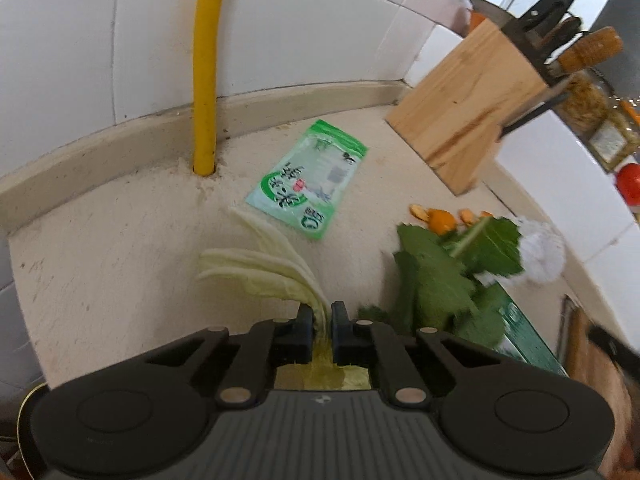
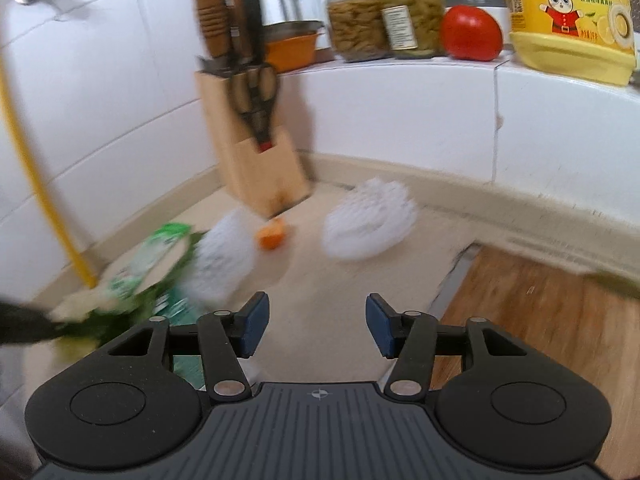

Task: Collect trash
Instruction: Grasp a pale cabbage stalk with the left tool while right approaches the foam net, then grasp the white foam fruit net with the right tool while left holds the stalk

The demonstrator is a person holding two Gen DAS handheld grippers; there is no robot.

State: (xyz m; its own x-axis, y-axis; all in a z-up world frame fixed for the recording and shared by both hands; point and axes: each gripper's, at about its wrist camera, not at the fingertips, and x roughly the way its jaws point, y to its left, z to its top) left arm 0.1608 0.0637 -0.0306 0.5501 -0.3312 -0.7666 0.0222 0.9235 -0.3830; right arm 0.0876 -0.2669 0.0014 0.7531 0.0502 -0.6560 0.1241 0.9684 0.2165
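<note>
My left gripper point(image 1: 322, 312) is shut on a pale cabbage leaf point(image 1: 264, 268) whose far end fans out over the beige counter. Past it lies a flat green snack wrapper point(image 1: 310, 178). To the right lie dark green leaves point(image 1: 448, 276), orange peel pieces point(image 1: 440, 218) and a white crumpled tissue point(image 1: 540, 252). In the right wrist view my right gripper point(image 2: 318, 324) stands open above bare counter, nothing between its fingers. Ahead of it lie a white tissue point(image 2: 370, 220), a second blurred white tissue point(image 2: 226, 258), an orange peel point(image 2: 272, 234) and the green wrapper point(image 2: 160, 256).
A wooden knife block point(image 2: 256, 160) stands in the corner. A yellow pipe point(image 1: 206, 64) rises from the counter by the tiled wall. Jars point(image 2: 354, 20), a tomato point(image 2: 472, 34) and a yellow detergent bottle point(image 2: 572, 16) sit on the ledge. A wooden board point(image 2: 536, 320) lies at the right.
</note>
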